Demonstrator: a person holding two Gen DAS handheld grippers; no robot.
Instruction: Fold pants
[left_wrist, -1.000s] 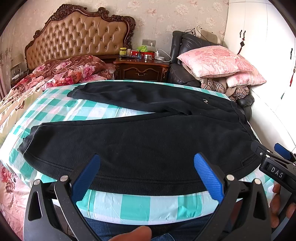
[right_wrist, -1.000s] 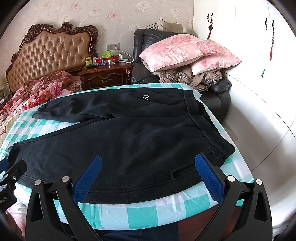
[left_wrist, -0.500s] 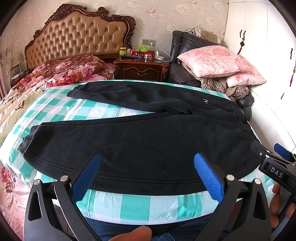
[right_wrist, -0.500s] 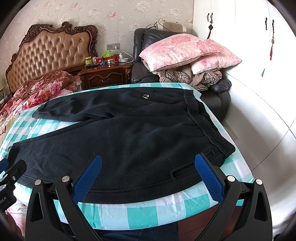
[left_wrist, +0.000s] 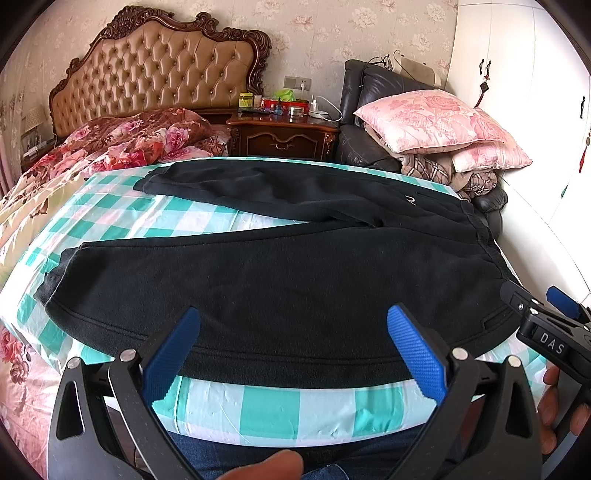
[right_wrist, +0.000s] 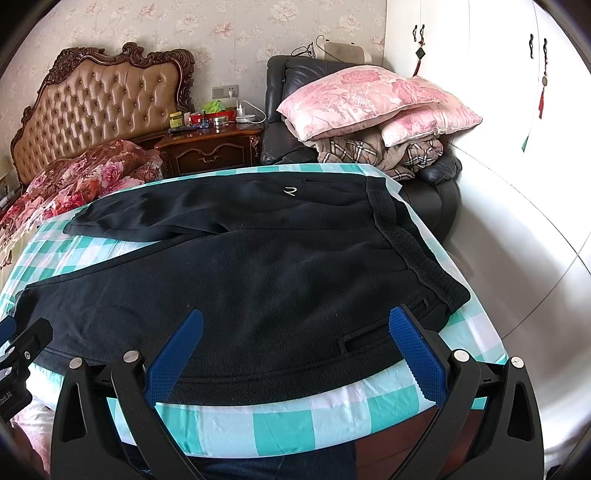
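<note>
Black fleece pants (left_wrist: 280, 280) (right_wrist: 258, 266) lie spread flat on a teal-and-white checked sheet (left_wrist: 266, 406) (right_wrist: 258, 424), legs pointing left, waistband (right_wrist: 410, 243) at the right. A small white logo (right_wrist: 290, 191) marks the far hip. My left gripper (left_wrist: 291, 332) hovers open over the near leg's lower hem edge, with nothing between its blue pads (left_wrist: 413, 350). My right gripper (right_wrist: 293, 332) is open too, held above the near hip by a pocket slit (right_wrist: 364, 338). Each gripper shows at the side of the other's view.
A tufted headboard (left_wrist: 155, 74) and floral quilt (left_wrist: 122, 144) sit at the back left. A wooden nightstand (left_wrist: 280, 136) with jars, a dark armchair (right_wrist: 436, 177) piled with pink pillows (right_wrist: 369, 96), and white wardrobe doors (right_wrist: 517, 110) fill the back and right. A person's hand (left_wrist: 554, 417) holds the right gripper.
</note>
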